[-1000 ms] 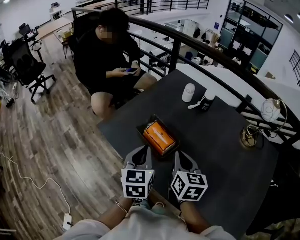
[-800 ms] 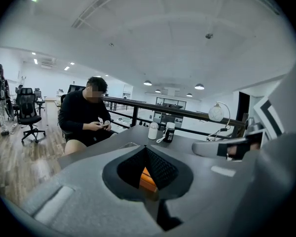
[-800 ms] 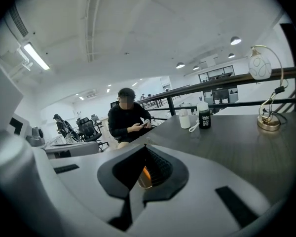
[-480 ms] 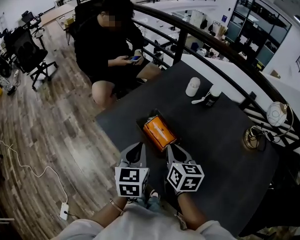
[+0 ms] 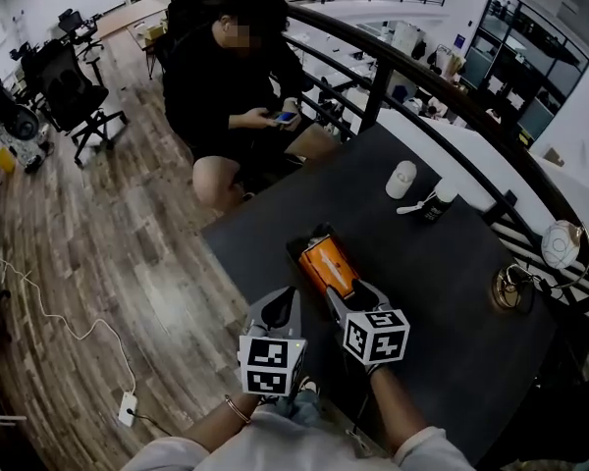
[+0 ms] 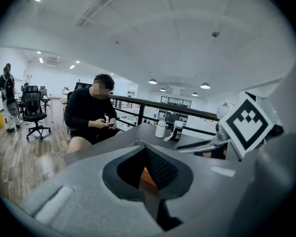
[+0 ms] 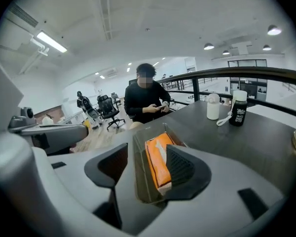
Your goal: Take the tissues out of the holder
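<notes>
The right gripper is opening its jaws, and the near end of the orange tissue pack shows between them, not pressed. The pack lies in the holder by the tabletop's left edge, its long axis pointing away from this gripper. The left gripper, jaws together, is farther.

One dark table carries one holder with one orange tissue pack in it, two bottles, one white bottle and one black bottle with a white cap, and one gold-based lamp. One seated person holds one phone. One white power strip lies on the wooden floor.
</notes>
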`<action>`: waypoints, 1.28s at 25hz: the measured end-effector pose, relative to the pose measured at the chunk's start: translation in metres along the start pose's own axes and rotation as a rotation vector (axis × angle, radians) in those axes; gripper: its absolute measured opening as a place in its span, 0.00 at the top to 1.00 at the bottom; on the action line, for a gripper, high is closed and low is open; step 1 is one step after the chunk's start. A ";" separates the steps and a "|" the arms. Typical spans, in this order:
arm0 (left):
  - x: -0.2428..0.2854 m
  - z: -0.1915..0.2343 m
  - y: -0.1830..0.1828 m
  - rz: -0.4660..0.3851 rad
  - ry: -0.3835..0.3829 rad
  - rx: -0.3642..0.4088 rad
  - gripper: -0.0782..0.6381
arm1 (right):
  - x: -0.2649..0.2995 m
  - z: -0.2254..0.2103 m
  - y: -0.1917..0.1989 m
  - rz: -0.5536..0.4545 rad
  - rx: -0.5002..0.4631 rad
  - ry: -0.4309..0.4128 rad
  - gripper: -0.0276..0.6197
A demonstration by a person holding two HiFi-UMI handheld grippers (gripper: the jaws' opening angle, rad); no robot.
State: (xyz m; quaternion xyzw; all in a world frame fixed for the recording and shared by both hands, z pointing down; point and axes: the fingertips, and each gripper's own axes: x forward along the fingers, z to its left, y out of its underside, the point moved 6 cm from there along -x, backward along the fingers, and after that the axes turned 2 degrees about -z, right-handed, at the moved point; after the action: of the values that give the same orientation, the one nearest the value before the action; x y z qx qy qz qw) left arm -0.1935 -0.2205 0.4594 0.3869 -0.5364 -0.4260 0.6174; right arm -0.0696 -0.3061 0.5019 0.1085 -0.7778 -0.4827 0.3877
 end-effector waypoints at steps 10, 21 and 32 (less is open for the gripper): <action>0.028 0.012 0.014 0.037 0.000 -0.036 0.91 | 0.059 -0.017 -0.001 0.203 -0.186 -0.003 0.51; 0.045 0.046 0.043 0.082 -0.055 -0.111 0.91 | 0.094 -0.025 0.022 0.429 -0.348 0.067 0.51; 0.049 0.068 0.049 0.095 -0.071 -0.146 0.91 | 0.107 -0.023 0.027 0.548 -0.369 0.097 0.61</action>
State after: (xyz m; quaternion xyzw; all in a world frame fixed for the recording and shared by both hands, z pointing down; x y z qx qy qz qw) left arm -0.2522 -0.2518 0.5298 0.2994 -0.5433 -0.4475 0.6441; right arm -0.1203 -0.3659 0.5834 -0.1540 -0.6581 -0.4875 0.5527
